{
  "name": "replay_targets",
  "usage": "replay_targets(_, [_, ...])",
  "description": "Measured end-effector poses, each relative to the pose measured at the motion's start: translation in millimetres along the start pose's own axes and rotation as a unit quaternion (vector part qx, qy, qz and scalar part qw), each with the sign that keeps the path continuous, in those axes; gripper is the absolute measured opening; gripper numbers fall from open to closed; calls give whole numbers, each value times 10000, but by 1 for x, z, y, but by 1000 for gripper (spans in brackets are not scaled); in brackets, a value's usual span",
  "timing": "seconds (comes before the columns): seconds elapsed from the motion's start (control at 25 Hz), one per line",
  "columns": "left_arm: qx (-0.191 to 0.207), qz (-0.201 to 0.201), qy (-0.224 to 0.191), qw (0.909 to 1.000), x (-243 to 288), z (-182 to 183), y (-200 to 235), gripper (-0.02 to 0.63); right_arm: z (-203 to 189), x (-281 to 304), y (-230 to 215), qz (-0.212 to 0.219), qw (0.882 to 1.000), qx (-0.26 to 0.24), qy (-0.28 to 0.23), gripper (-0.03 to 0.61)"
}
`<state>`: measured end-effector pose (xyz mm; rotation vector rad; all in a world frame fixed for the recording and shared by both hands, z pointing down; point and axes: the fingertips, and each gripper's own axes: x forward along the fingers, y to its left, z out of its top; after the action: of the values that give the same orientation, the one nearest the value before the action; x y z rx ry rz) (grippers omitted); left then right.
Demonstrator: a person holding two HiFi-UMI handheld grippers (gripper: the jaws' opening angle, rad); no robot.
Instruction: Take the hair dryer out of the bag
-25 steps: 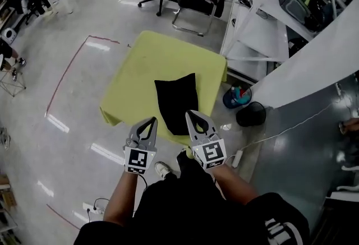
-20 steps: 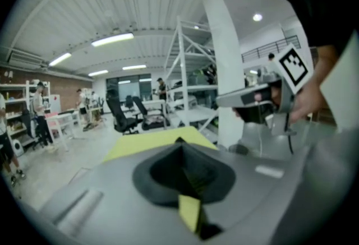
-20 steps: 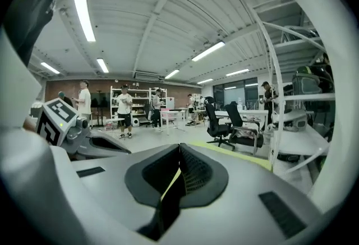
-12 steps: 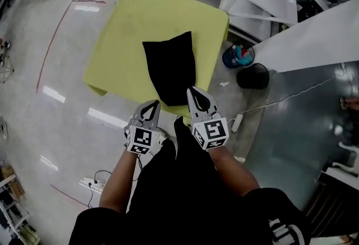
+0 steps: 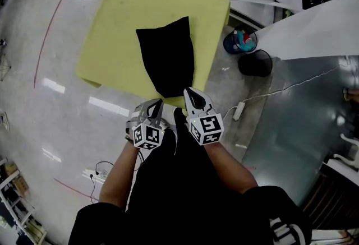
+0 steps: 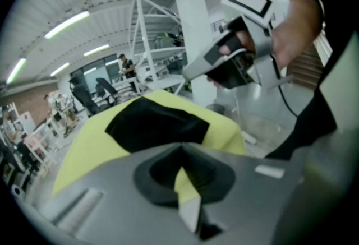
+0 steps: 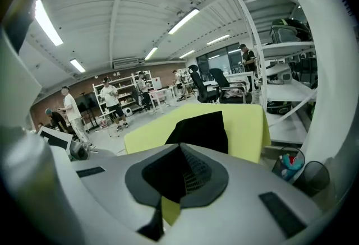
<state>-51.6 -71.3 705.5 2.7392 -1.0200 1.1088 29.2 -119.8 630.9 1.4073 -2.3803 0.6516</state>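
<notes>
Jaws of the left gripper (image 5: 157,103) and right gripper (image 5: 187,91) were clenched, empty, near the bag (image 5: 167,59) laid on the table (image 5: 112,25).

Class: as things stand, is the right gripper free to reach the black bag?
Probably yes: the right gripper, shut, hovers by the near end of the bag, with nothing between them.

Lab hall: white racks (image 7: 279,80), office chairs (image 7: 207,86)

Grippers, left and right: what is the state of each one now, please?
Left gripper: closed, holding nothing.
Right gripper: closed, holding nothing.
</notes>
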Motion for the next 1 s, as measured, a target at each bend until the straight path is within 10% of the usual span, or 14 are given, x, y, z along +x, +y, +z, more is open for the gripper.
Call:
replay_targets(0.28, [1103, 95, 593, 9921, 18, -18, -8, 167, -12, 0, 3, 96, 9999, 21, 142, 6])
replay_targets(0.6, [1908, 238, 925, 9770, 46, -23, -11, 164, -32, -1, 0, 188, 9991, -62, 363, 6])
replay_targets(0.76, [1661, 372, 770, 9824, 46, -9, 0, 31, -49, -2, 7, 357, 9971, -299, 597, 6])
replay_targets(1.0, [840, 90, 603, 9946, 41, 17, 18, 18, -71, -3, 17, 573, 9934, -506, 856, 6])
